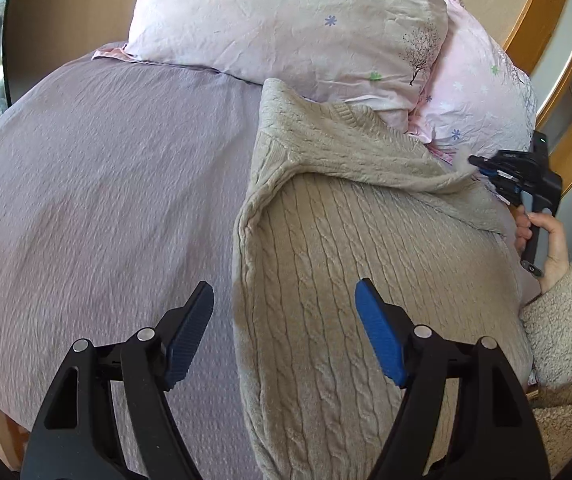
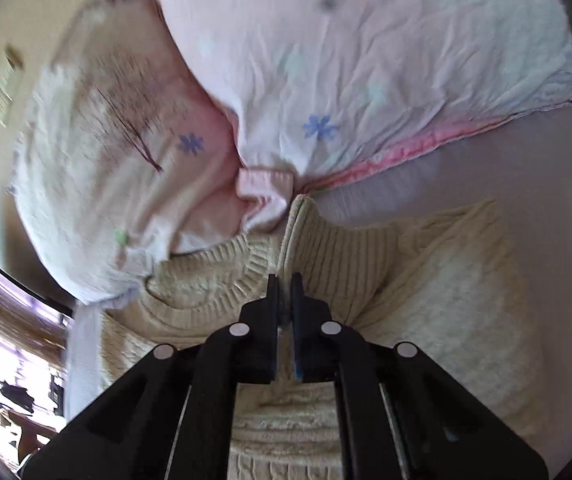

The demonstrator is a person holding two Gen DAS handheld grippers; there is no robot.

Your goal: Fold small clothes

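A beige cable-knit sweater (image 1: 366, 248) lies on the bed, partly folded, with one sleeve laid across its top. My left gripper (image 1: 284, 300) is open and empty, hovering above the sweater's left edge. My right gripper (image 2: 285, 280) is shut on the sweater (image 2: 326, 252) at a ribbed edge, near the pillows. In the left wrist view the right gripper (image 1: 471, 159) shows at the far right, at the sweater's upper right edge, held by a hand.
A mauve bedspread (image 1: 86, 200) covers the bed to the left of the sweater. Two pink flowered pillows (image 1: 286, 28) (image 2: 366, 60) lie just beyond the sweater. A wooden bed frame (image 1: 534, 20) runs along the far right.
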